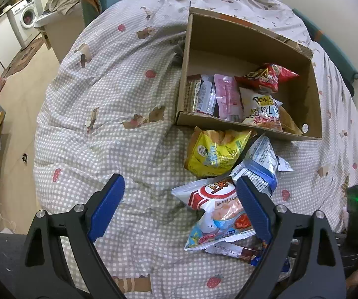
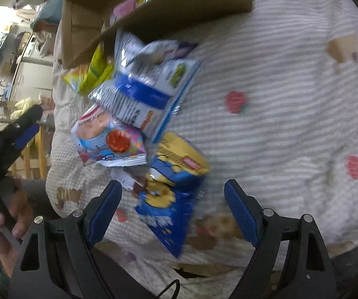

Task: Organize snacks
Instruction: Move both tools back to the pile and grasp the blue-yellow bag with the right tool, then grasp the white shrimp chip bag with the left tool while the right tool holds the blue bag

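Observation:
A cardboard box (image 1: 228,39) lies on the checked bed cover and holds several snack packs, among them a red chip bag (image 1: 268,73). In front of it lies a loose heap: a yellow bag (image 1: 216,152), a blue and white pack (image 1: 261,167) and a shrimp snack bag (image 1: 218,211). My left gripper (image 1: 180,196) hangs open over the cover, its right finger above the shrimp bag. My right gripper (image 2: 172,200) is open above a blue and yellow bag (image 2: 171,199), not touching it. The shrimp bag (image 2: 109,142) and blue and white pack (image 2: 149,94) lie beyond.
The bed cover (image 1: 109,129) drops off to a wooden floor (image 1: 19,104) on the left. A washing machine (image 1: 24,22) and piled clothes stand far back. A hand (image 2: 7,224) holds the left gripper at the left edge of the right wrist view.

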